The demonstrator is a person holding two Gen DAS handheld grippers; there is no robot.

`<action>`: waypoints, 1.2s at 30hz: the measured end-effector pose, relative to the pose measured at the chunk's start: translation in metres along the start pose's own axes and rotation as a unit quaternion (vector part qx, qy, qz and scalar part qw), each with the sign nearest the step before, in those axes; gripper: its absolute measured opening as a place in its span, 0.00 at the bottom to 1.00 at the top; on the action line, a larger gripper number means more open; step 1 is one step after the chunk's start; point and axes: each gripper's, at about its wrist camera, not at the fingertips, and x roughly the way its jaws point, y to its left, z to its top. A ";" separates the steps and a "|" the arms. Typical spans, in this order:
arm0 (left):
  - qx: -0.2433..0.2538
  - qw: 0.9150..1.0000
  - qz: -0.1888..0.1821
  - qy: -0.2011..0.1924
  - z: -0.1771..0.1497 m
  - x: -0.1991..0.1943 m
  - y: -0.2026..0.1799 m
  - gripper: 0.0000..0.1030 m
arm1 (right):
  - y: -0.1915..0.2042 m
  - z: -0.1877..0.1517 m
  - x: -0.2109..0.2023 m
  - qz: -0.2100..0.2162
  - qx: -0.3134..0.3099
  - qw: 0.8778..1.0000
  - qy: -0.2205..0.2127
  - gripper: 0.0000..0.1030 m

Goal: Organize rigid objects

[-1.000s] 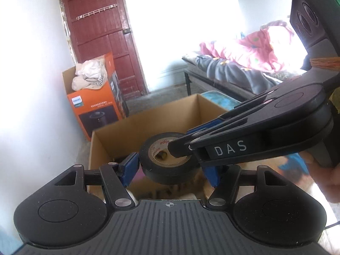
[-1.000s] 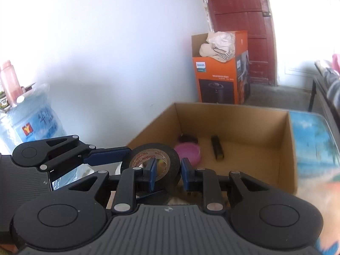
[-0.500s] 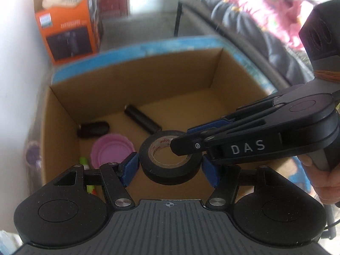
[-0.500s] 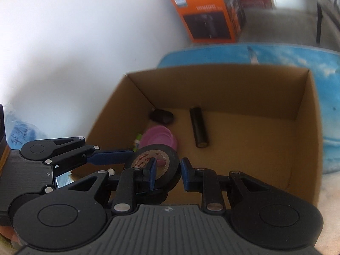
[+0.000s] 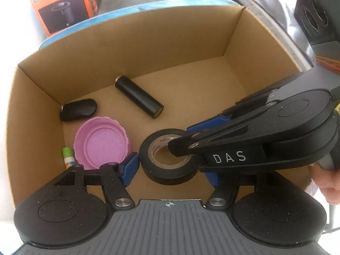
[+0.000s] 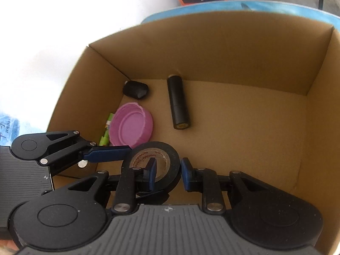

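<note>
The right claw (image 6: 166, 174) pinches the wall of a black electrical tape roll (image 6: 152, 165), one finger inside its core, over the cardboard box (image 6: 212, 48). The left claw (image 5: 170, 170) stands spread around the roll. "DAS" is printed on the right claw's body; the core reads "tape".

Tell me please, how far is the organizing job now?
Done: black cylinder, black case, pink lid and green stick lie in the cardboard box. In hand: right gripper pinches the tape roll over the box; left gripper flanks it. Left: release the roll inside.
</note>
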 end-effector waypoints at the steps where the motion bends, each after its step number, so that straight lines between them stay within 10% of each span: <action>1: -0.004 1.000 0.000 0.003 0.000 0.002 0.001 0.63 | -0.002 0.001 0.001 0.003 0.005 1.000 0.002 0.27; 15: 0.003 0.998 0.014 -0.057 -0.010 -0.032 -0.007 0.68 | -0.009 -0.017 -0.048 0.069 0.031 0.993 -0.088 0.28; 25: 0.029 0.977 0.002 -0.211 -0.092 -0.119 -0.031 0.85 | -0.008 -0.135 -0.155 0.117 0.021 0.958 -0.260 0.53; 36: 0.022 0.971 -0.033 -0.237 -0.180 -0.074 -0.088 0.97 | -0.023 -0.213 -0.119 0.086 0.095 0.955 -0.267 0.59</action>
